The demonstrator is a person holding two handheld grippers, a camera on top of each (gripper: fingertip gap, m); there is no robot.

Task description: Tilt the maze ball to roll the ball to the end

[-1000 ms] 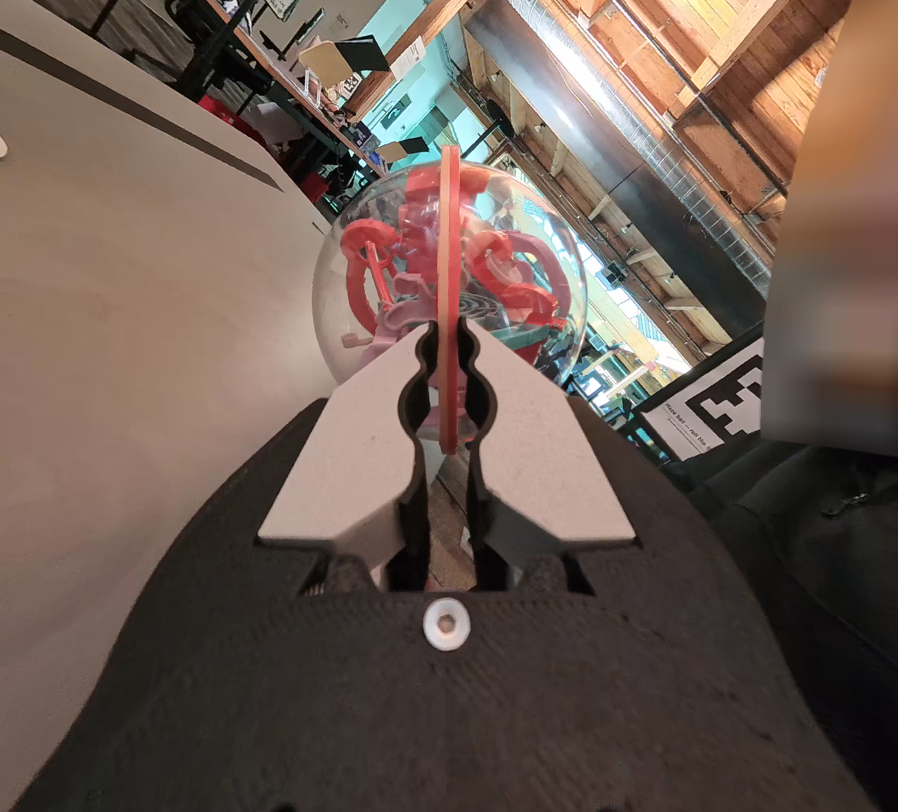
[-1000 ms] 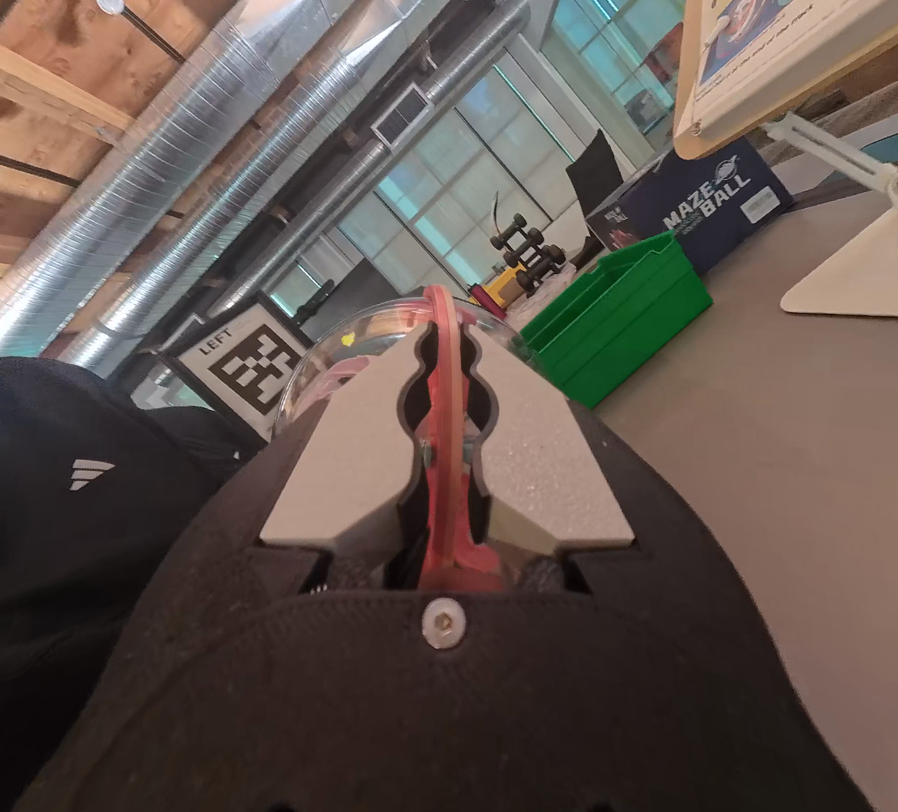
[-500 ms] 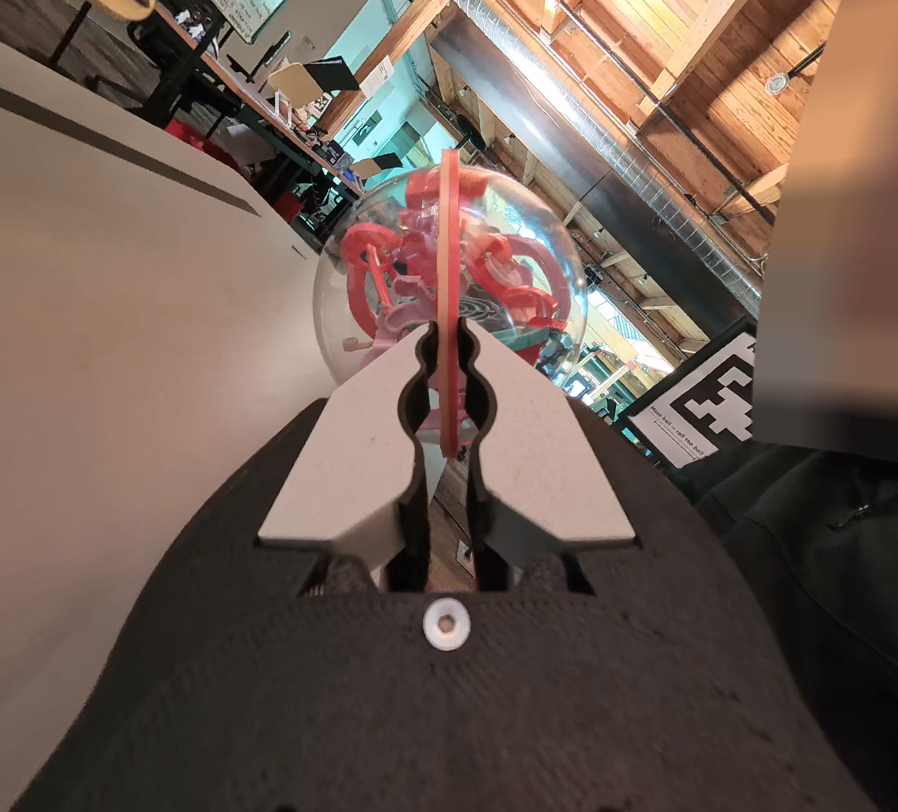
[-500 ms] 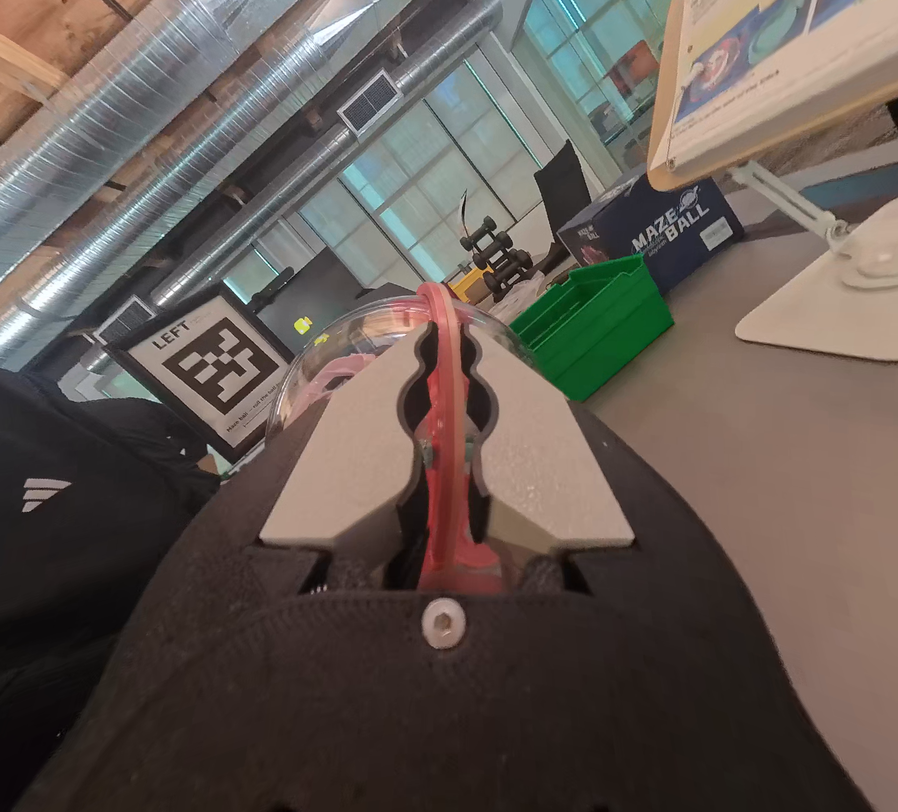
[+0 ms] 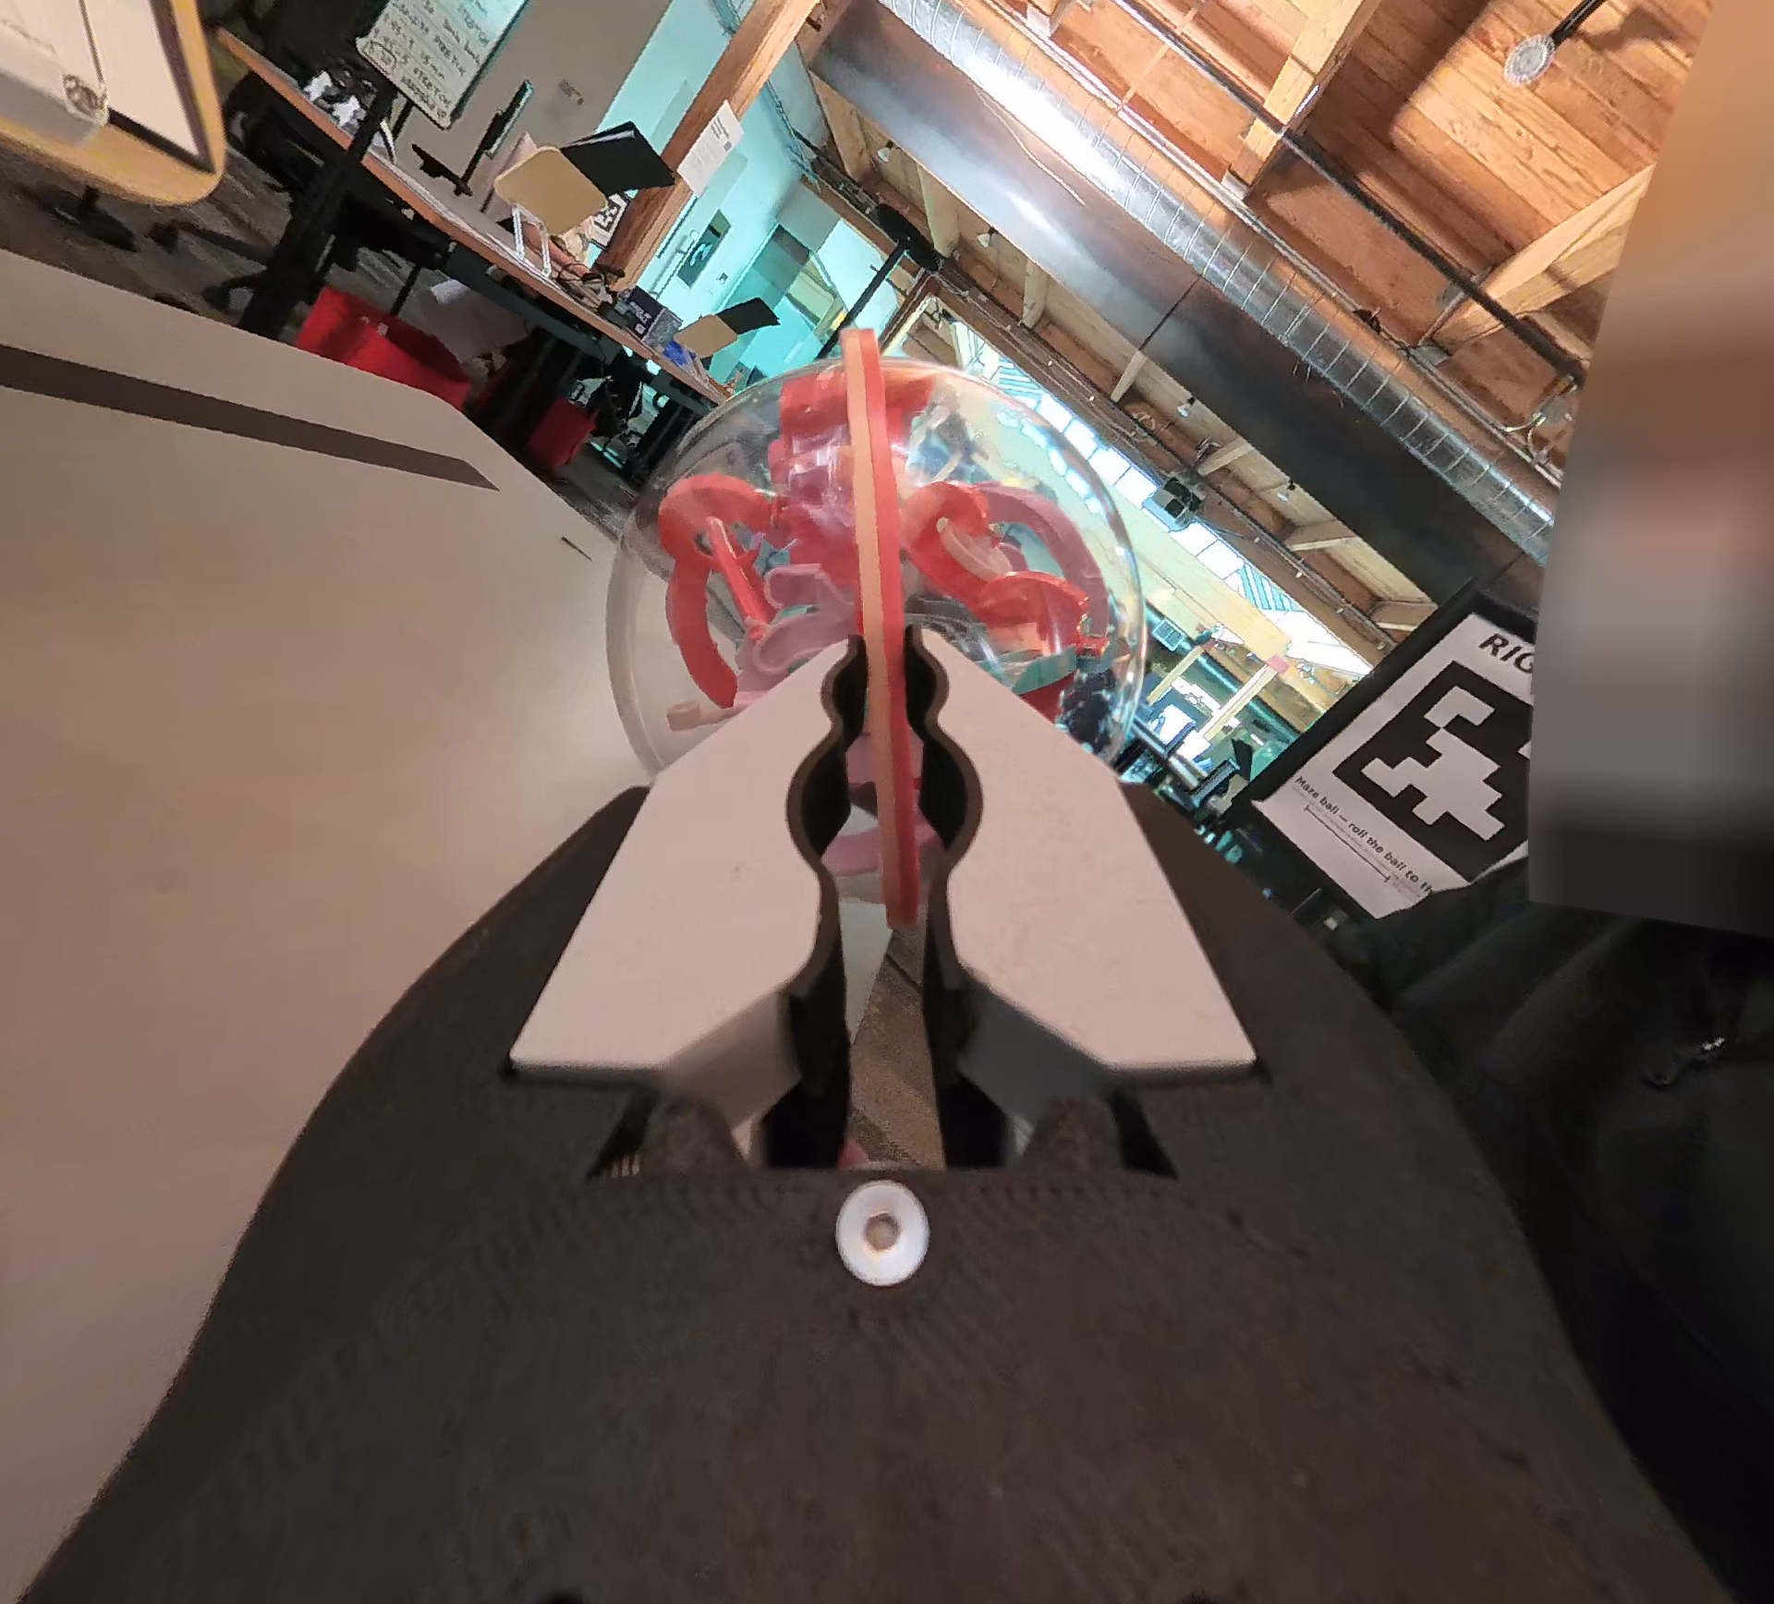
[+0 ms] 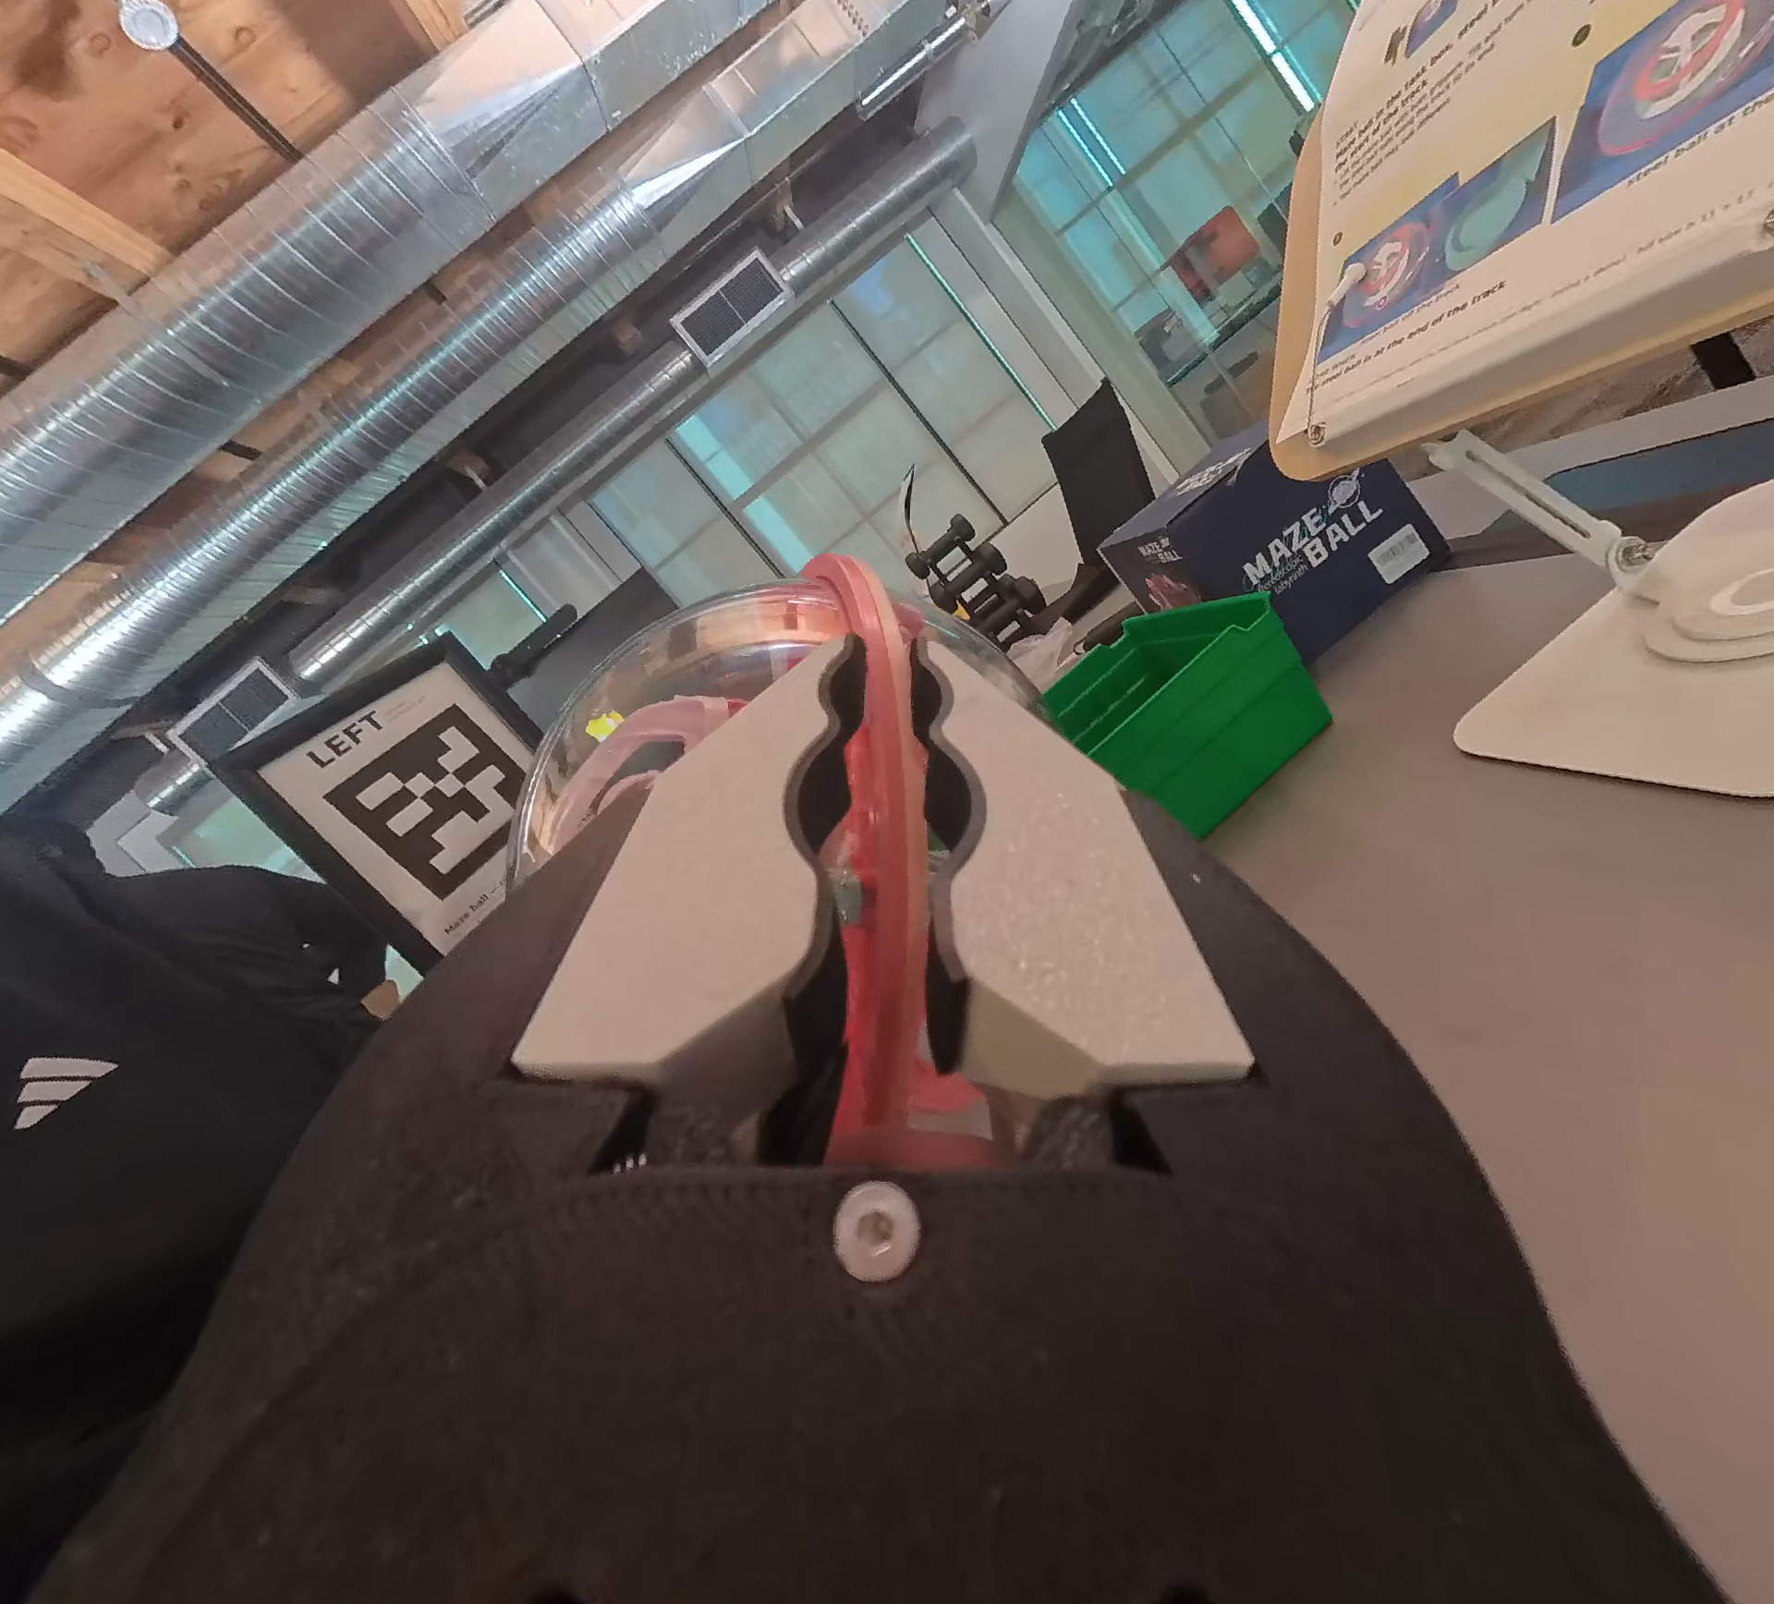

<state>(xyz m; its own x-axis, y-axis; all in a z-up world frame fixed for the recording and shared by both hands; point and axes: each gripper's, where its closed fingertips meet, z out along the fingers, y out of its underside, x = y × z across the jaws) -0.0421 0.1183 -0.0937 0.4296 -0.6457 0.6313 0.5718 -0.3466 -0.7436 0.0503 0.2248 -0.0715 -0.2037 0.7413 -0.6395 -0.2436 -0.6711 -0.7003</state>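
Left gripper point(image 5: 881, 665): the jaws stand narrow, with both fingertips pressed on the thin red rim point(image 5: 878, 560) that rings the maze ball point(image 5: 1008, 579). The rim runs straight ahead between the fingers point(image 5: 749, 790), edge-on to the camera. The clear sphere sits directly beyond the fingertips, with red, pink and teal track pieces visible inside it. To the left of this gripper lies the pale table point(image 5: 240, 694). To its right stands a black-and-white marker card point(image 5: 1421, 780).

Right gripper point(image 6: 881, 665): the jaws are likewise narrow and clamped on the same red rim point(image 6: 869, 598), at another part of the ring. The rim passes deep between the fingers point(image 6: 1037, 838) toward the gripper body. The clear dome of the maze ball point(image 6: 672, 665) rises just ahead and to the left of the fingertips. Farther left stands a second marker card point(image 6: 384, 780). To the right sit a green bin point(image 6: 1200, 723), a dark blue box point(image 6: 1325, 550) behind it, and a white stand base point(image 6: 1613, 694) carrying an instruction board point(image 6: 1536, 118).

Task status: the pick-up step is complete. The maze ball is held clear of the table by both grippers on its rim, and both views are canted, consistent with tilting in progress. The small rolling ball cannot be located in either view, so its position along the track, and the distance left to the end, cannot be judged. Remaining work: tilting until the ball reaches the end of the track.
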